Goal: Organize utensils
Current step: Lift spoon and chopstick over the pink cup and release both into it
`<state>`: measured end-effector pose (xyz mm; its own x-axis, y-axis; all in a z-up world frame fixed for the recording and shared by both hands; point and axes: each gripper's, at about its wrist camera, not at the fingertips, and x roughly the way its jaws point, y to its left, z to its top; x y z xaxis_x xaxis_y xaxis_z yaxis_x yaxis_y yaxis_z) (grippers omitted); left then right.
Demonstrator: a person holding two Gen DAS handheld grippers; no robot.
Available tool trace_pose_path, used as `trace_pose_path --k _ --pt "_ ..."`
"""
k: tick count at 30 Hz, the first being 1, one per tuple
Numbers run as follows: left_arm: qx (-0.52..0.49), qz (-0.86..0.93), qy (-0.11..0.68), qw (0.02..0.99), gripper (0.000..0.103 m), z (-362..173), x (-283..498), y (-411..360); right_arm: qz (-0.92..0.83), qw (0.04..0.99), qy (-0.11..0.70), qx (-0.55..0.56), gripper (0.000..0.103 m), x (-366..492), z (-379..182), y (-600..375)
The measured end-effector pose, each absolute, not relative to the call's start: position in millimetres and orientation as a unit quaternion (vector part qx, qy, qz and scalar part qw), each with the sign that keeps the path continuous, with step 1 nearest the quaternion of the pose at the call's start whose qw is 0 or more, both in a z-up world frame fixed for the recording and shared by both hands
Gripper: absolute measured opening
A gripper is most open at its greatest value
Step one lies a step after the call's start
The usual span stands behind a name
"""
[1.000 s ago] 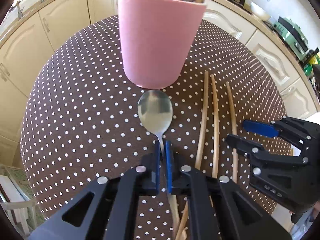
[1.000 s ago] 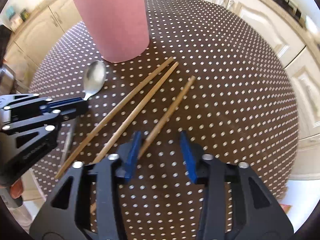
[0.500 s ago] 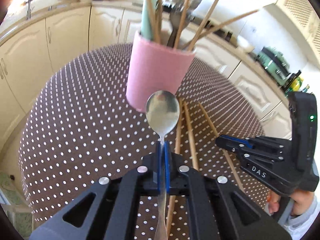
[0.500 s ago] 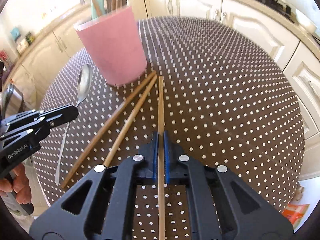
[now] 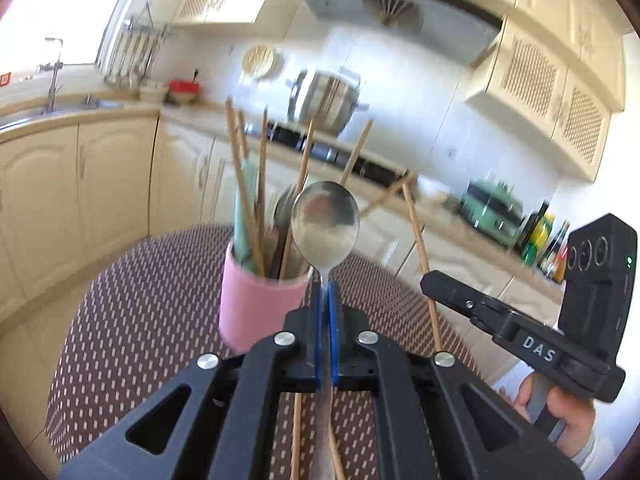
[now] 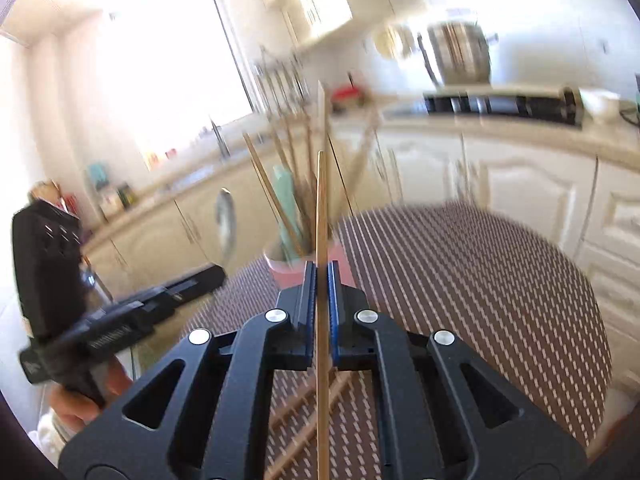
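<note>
My left gripper (image 5: 326, 296) is shut on the handle of a metal spoon (image 5: 325, 227), bowl up, raised above the table in front of the pink cup (image 5: 256, 304). The cup holds several chopsticks and a green utensil. My right gripper (image 6: 320, 280) is shut on a wooden chopstick (image 6: 321, 216) and holds it upright near the pink cup (image 6: 296, 272). The right gripper (image 5: 430, 280) with its chopstick (image 5: 420, 248) also shows in the left wrist view. The spoon (image 6: 225, 220) shows edge-on in the right wrist view. Two chopsticks (image 6: 308, 424) lie on the table.
The round table has a brown dotted cloth (image 5: 140, 312). Cream kitchen cabinets (image 6: 500, 184) and a worktop with a steel pot (image 5: 326, 100) ring the table. Bottles (image 5: 544, 240) stand at the right.
Both grippers have lifted and tilted upward. The spoon and the chopstick now stand raised off the table, nearer the top of the pink cup.
</note>
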<state>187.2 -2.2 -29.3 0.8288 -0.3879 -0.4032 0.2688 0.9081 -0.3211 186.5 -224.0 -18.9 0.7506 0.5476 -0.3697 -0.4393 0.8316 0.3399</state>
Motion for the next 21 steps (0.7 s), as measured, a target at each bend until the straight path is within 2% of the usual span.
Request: trace_pose_path --k 8,15,21 --pt "-0.141 -0.164 0.156 0.964 0.003 -0.6 215.6 -5.5 0.295 0.940 0.107 0.135 0.006 211.3 12.1 -181.7" --pt "-0.144 -0.149 0.085 0.975 0.003 16.2 239.9 -0.7 0.284 0.946 0.037 0.154 0.006 244.1 28.4 -157.8" --pt "-0.152 -0.147 0.065 0.975 0.003 11.6 264.4 -0.5 0.268 0.951 -0.001 0.155 0.006 262.8 30.9 -145.1"
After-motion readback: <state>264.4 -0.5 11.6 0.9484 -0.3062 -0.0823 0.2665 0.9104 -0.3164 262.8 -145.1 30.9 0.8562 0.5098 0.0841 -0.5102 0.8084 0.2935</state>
